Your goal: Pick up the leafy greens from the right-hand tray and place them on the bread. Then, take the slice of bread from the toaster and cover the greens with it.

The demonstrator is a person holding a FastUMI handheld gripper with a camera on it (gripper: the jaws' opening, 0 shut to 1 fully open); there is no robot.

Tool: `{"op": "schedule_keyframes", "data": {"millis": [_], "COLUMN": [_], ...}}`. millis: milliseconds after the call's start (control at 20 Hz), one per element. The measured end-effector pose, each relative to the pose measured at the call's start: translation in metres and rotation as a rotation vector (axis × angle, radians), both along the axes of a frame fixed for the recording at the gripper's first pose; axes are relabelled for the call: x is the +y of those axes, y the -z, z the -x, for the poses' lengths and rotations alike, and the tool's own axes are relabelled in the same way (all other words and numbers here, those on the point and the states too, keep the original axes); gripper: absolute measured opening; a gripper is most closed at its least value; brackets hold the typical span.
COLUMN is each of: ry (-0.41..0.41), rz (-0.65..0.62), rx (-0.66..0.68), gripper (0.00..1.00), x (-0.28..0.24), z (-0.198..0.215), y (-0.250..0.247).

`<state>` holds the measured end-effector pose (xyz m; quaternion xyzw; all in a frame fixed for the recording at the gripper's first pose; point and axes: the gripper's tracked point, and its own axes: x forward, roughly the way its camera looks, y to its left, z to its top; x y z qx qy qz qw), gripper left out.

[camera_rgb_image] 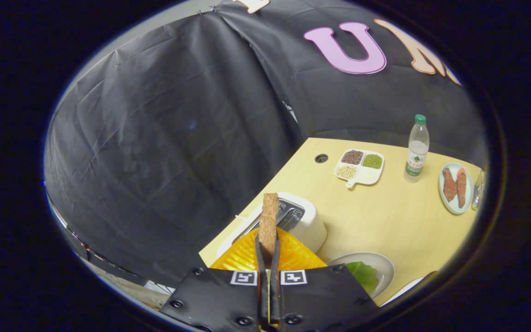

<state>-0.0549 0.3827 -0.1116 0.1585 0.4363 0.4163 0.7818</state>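
My gripper (pixel 268 252) is shut on a slice of brown bread (pixel 268 222), which stands upright on edge between the fingers and is lifted clear above the white toaster (pixel 311 226). The toaster's slots (pixel 288 216) lie just beyond the slice. An orange ribbed object (pixel 293 256) sits right under the fingers. To its right a pale plate (pixel 383 267) holds leafy greens (pixel 363 273), partly hidden behind the gripper body.
On the light wooden table (pixel 385 216) stand a divided white dish of beans (pixel 359 167), a water bottle with a green cap (pixel 416 150) and a plate with two pieces of meat (pixel 455 188). A cable hole (pixel 321 158) is near the far edge.
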Motion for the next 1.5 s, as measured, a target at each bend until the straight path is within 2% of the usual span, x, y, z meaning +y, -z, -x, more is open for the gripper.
{"op": "schedule_keyframes", "data": {"millis": [450, 700, 1500], "ry": [0.088, 0.102, 0.240], "rz": [0.008, 0.060, 0.071], "rx": [0.039, 0.059, 0.302], "gripper": [0.05, 0.04, 0.05], "x": [-0.057, -0.075, -0.119], "z": [0.010, 0.020, 0.065], "y": [0.017, 0.054, 0.148]}}
